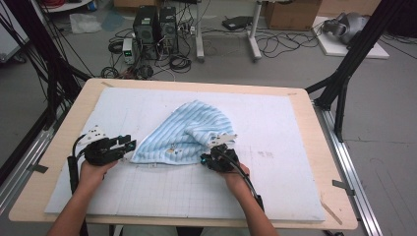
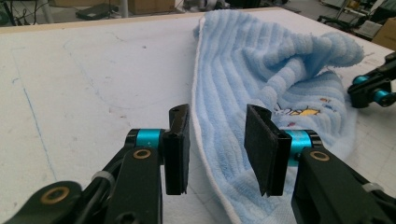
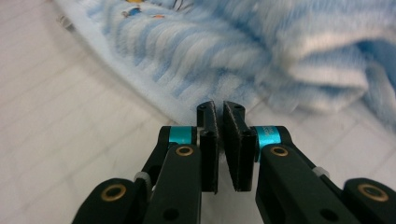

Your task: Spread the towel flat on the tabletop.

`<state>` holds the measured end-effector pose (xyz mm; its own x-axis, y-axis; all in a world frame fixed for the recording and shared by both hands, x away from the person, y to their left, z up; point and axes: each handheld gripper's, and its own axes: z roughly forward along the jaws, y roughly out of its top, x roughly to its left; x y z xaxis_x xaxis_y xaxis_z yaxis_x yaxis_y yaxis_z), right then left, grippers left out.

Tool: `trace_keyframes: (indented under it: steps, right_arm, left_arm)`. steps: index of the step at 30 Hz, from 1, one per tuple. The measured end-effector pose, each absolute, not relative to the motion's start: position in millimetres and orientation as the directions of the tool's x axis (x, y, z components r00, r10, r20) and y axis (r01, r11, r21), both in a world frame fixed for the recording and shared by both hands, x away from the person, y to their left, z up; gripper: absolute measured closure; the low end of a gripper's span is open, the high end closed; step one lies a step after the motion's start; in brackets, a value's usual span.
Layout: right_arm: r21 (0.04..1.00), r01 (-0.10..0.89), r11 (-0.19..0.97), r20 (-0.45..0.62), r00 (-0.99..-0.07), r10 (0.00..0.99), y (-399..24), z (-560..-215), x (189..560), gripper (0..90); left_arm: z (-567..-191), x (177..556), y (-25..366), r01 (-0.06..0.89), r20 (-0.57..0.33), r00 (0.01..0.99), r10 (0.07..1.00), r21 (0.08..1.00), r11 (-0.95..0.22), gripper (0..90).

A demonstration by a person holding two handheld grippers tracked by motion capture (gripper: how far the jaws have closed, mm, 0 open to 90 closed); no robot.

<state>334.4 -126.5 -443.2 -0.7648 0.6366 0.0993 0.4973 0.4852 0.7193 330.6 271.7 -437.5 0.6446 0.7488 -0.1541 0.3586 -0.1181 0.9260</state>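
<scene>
Both forearms come up from the near edge of the table, reaching forward over the white mat. The left hand grips its tool from below and behind, with the left gripper pointing level across the mat toward the towel's near left corner. In the left gripper view its jaws stand partly apart, and the towel's white-edged border runs up between them without either pad pressing on it. The pads hover just above the cloth there.

The right hand sits a little farther in, wrist angled toward the middle of the table. The right gripper is tipped down at the towel's near right edge. In the right gripper view the jaws are almost together, just a thin slit between the pads, right at the cloth's hem. Whether any fabric is pinched in that slit I cannot tell; the pads' tips hide it and the towel behind is blurred.

The light blue striped towel lies rumpled on the middle of the mat, one side folded over itself into a hump. A small printed picture shows near its lower edge, too small to read from above, and partly creased in the left gripper view
</scene>
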Motion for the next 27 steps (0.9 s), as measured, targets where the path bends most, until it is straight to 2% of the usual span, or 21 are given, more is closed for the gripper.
trace_keyframes:
  steps: [13, 20, 22, 25, 27]
  right_arm:
    - [0.698, 0.505, 0.507, 0.102, -0.771, 0.629, -200.2, -440.0, 288.1, 84.7]
    - [0.673, 0.518, 0.528, 0.128, -0.785, 0.606, -222.8, -436.8, 267.7, 84.3]
    - [0.696, 0.518, 0.497, 0.158, -0.785, 0.599, -227.1, -434.6, 266.4, 78.4]
    - [0.769, 0.528, 0.36, 0.236, -0.758, 0.609, -233.2, -427.1, 272.5, 55.6]
    - [0.79, 0.54, 0.291, 0.264, -0.727, 0.634, -233.3, -421.8, 280.5, 44.8]
  left_arm:
    - [-437.9, 331.7, 268.6, 0.36, -0.15, 0.639, 0.754, 0.925, -0.12, 60.3]
    - [-437.8, 331.6, 270.2, 0.371, -0.151, 0.598, 0.787, 0.923, -0.105, 55.2]
    - [-437.5, 332.4, 271.1, 0.377, -0.164, 0.572, 0.804, 0.923, -0.08, 50.9]
    - [-435.8, 334.4, 271.6, 0.375, -0.178, 0.561, 0.808, 0.925, -0.056, 47.5]
    - [-434.8, 336.1, 269.7, 0.376, -0.183, 0.554, 0.812, 0.925, -0.048, 41.3]
